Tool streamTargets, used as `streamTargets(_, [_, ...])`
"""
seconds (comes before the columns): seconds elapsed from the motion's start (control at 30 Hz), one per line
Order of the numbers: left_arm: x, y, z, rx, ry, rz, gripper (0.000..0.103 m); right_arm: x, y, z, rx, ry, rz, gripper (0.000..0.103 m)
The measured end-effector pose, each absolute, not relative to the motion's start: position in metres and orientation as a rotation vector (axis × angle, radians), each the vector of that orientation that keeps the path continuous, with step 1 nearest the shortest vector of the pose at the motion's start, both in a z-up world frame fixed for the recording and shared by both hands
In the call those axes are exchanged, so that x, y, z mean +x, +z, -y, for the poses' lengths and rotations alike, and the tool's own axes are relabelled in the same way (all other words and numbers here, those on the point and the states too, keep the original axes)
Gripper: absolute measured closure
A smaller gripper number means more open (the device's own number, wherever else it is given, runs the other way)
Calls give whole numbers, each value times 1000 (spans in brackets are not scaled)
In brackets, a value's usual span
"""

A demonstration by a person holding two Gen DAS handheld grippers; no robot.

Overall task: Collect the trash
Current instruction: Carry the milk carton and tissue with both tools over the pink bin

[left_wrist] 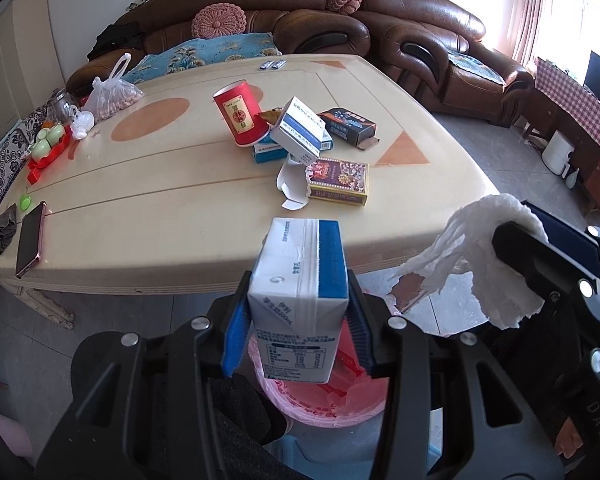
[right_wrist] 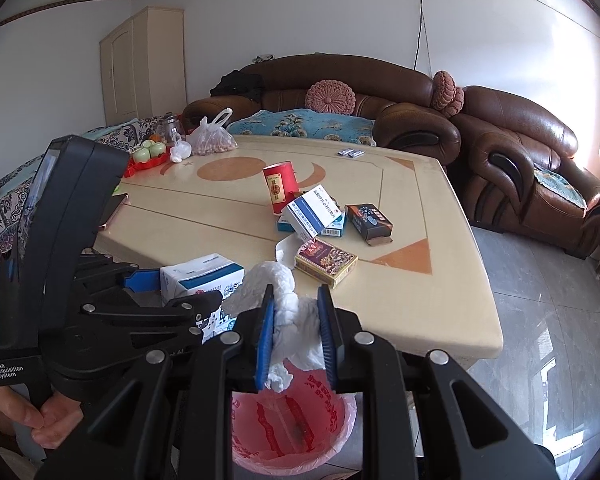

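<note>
Trash bin [right_wrist: 296, 436], round, lined with a pink printed plastic bag, stands on the floor at the table's [left_wrist: 180, 216] near edge; contents unclear. Above it: left gripper [left_wrist: 298, 320] pinching one white-and-blue milk carton [left_wrist: 300, 292]; right gripper [right_wrist: 296, 328] pinching one crumpled white tissue [right_wrist: 296, 320]. On the table (cream, glossy): one red paper cup [left_wrist: 242, 112], five cardboard boxes clustered beside it.

both grippers are held side by side, fingers pointing forward. the left gripper [left_wrist: 298, 312] has its blue-padded fingers [left_wrist: 236, 334] pressed against the two sides of a carton. just beside it, the right gripper [right_wrist: 296, 334] is pinched on a wad of tissue. a bare hand [right_wrist: 46, 420] grips the left handle.
</note>
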State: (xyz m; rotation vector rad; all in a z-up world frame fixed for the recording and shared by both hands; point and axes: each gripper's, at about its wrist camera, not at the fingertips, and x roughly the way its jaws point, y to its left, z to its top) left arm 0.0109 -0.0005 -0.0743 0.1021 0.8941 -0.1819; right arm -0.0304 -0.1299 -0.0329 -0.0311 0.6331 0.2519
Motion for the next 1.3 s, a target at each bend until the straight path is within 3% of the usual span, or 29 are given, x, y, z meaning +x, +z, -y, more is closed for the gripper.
streamTargets(0.73, [33,-141,4,114,-183,-1062,59,3,-104,131,-4,265,-808,82])
streamTargets(1.3, [53,-226,3,66,-192,-1285,60,30,-184,130,15,253,-996,82])
